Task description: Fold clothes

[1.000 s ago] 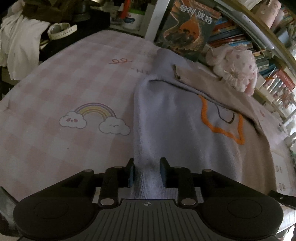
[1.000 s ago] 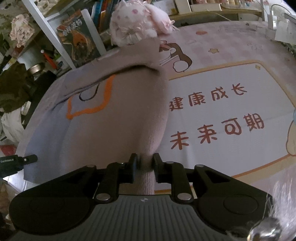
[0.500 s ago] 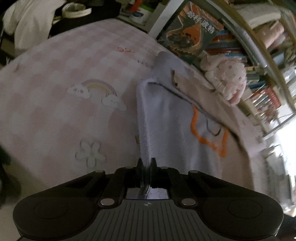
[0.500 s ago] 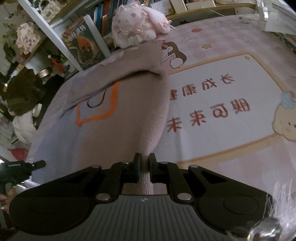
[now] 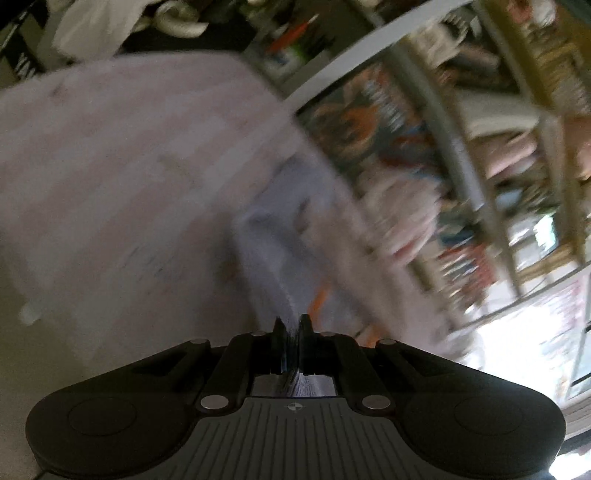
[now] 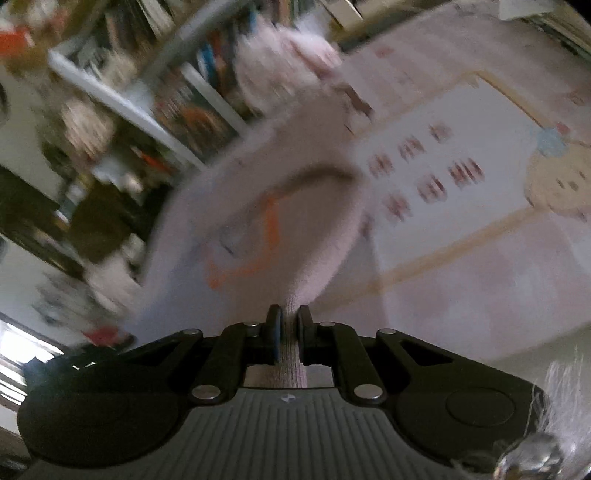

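A knit sweater, half lavender (image 5: 273, 251) and half beige-pink (image 6: 314, 221) with an orange outline on its front, lies on the bed and is lifted at its near hem. My left gripper (image 5: 291, 325) is shut on the lavender corner of the hem, and the cloth runs up from its jaws. My right gripper (image 6: 288, 314) is shut on the beige-pink corner, where ribbed hem shows between the pads. The fabric rises steeply from both grips. Both views are blurred by motion.
The pink checked bedsheet (image 5: 110, 166) spreads to the left, and a printed panel with red characters (image 6: 443, 177) lies to the right. A bookshelf (image 5: 461, 129) and a pink plush toy (image 6: 284, 55) stand beyond the sweater. White clothes (image 5: 96, 22) are heaped at the far left.
Both grippers closed on the sweater's hem corners, then rose and rolled, pulling the near hem up off the bed. The views have tilted and blurred.
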The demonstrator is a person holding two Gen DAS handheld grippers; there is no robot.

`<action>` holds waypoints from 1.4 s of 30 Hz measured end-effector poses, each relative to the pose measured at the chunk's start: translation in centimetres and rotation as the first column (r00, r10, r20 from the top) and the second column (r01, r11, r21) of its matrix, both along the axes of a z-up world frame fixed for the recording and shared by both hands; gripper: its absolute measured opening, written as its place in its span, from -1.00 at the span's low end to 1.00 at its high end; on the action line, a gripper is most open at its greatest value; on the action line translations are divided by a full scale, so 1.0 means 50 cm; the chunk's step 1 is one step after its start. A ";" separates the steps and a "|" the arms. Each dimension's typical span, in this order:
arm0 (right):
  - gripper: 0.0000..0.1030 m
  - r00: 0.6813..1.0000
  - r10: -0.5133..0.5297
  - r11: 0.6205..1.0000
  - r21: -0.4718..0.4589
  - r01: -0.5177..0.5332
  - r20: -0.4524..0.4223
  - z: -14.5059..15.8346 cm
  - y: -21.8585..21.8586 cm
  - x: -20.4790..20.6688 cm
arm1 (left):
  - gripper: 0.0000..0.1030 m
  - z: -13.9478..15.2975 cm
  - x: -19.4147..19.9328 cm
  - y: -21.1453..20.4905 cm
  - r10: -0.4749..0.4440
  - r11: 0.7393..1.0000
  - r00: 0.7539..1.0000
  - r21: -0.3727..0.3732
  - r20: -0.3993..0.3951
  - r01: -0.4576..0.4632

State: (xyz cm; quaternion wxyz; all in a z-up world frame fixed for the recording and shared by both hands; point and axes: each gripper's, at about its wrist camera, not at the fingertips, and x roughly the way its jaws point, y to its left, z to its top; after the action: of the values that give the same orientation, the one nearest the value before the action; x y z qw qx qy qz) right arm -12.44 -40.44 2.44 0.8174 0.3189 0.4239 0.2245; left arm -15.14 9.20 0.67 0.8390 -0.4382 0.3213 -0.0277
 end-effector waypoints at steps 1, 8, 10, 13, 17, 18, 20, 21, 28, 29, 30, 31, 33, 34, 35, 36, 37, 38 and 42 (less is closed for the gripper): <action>-0.84 1.000 -0.016 0.999 0.043 0.015 0.025 0.015 -0.005 0.014 | -0.92 0.015 0.014 0.005 0.009 1.000 0.999 -0.015 0.033 -0.008; -0.84 0.973 -0.203 0.947 0.275 0.166 0.111 0.070 -0.017 0.159 | -0.92 0.071 0.167 0.038 0.063 0.994 0.986 -0.096 0.153 -0.049; -0.84 0.964 -0.247 0.937 0.280 0.211 0.101 0.071 -0.007 0.203 | -0.92 0.062 0.218 0.042 0.069 0.994 0.988 -0.097 0.137 -0.055; -0.84 0.956 -0.283 0.931 0.261 0.255 0.078 0.063 0.012 0.267 | -0.92 0.034 0.287 0.045 0.072 0.994 0.993 -0.092 0.096 -0.063; -0.84 0.949 -0.312 0.930 0.218 0.296 0.041 0.031 0.028 0.337 | -0.91 -0.006 0.347 0.056 0.055 0.996 0.998 -0.076 0.037 -0.052; -0.84 0.948 -0.317 0.930 0.207 0.304 0.033 0.022 0.031 0.352 | -0.91 -0.014 0.360 0.057 0.049 0.996 0.999 -0.073 0.022 -0.047; -0.84 0.946 -0.323 0.931 0.183 0.314 0.020 0.007 0.037 0.375 | -0.91 -0.031 0.386 0.061 0.036 0.997 0.999 -0.066 -0.007 -0.036; -0.84 0.945 -0.327 0.932 0.169 0.320 0.014 0.000 0.041 0.387 | -0.90 -0.037 0.400 0.063 0.026 0.998 0.999 -0.061 -0.021 -0.027; 0.06 0.922 -0.386 0.922 0.037 0.386 -0.005 -0.027 0.051 0.433 | 0.43 -0.049 0.457 0.077 -0.006 1.000 0.995 0.001 -0.100 0.006; 0.06 0.923 -0.384 0.923 0.014 0.384 0.010 -0.026 0.050 0.433 | 0.52 -0.043 0.455 0.082 0.000 1.000 0.996 0.028 -0.087 0.002; 0.07 0.924 -0.381 0.924 -0.010 0.382 0.025 -0.025 0.049 0.433 | 0.52 -0.036 0.451 0.085 -0.003 0.998 0.998 0.066 -0.060 0.007; 0.08 0.925 -0.378 0.924 -0.034 0.380 0.039 -0.024 0.048 0.434 | 0.52 -0.033 0.448 0.086 -0.016 0.994 0.998 0.106 -0.053 0.022; 0.09 0.935 -0.348 0.928 -0.113 0.354 0.071 -0.026 0.054 0.435 | 0.51 -0.027 0.443 0.084 -0.047 0.980 0.998 0.193 -0.041 0.054; 0.09 0.944 -0.319 0.929 -0.168 0.330 0.086 -0.029 0.062 0.436 | 0.48 -0.027 0.443 0.077 -0.073 0.965 0.997 0.250 -0.040 0.080; 0.09 0.952 -0.290 0.926 -0.223 0.305 0.098 -0.032 0.071 0.438 | 0.48 -0.026 0.443 0.068 -0.100 0.945 0.994 0.309 -0.040 0.108; 0.09 0.960 -0.257 0.919 -0.277 0.278 0.111 -0.035 0.081 0.440 | 0.47 -0.024 0.445 0.053 -0.133 0.916 0.990 0.376 -0.038 0.138; 0.09 0.967 -0.222 0.910 -0.329 0.252 0.126 -0.039 0.095 0.443 | 0.45 -0.023 0.447 0.035 -0.167 0.879 0.985 0.448 -0.034 0.164; 0.09 0.972 -0.185 0.898 -0.376 0.227 0.144 -0.043 0.109 0.446 | 0.39 -0.023 0.451 0.018 -0.199 0.838 0.979 0.512 -0.033 0.188; 0.07 0.982 -0.064 0.849 -0.508 0.146 0.176 -0.062 0.162 0.481 | 0.08 -0.034 0.483 -0.049 -0.300 0.688 0.952 0.677 -0.064 0.262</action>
State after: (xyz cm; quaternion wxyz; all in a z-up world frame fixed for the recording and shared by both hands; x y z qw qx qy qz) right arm 11.59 -32.36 -0.67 0.9140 0.0914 0.3870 0.0805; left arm 9.00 6.73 -1.02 0.9342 -0.0469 0.3504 -0.0481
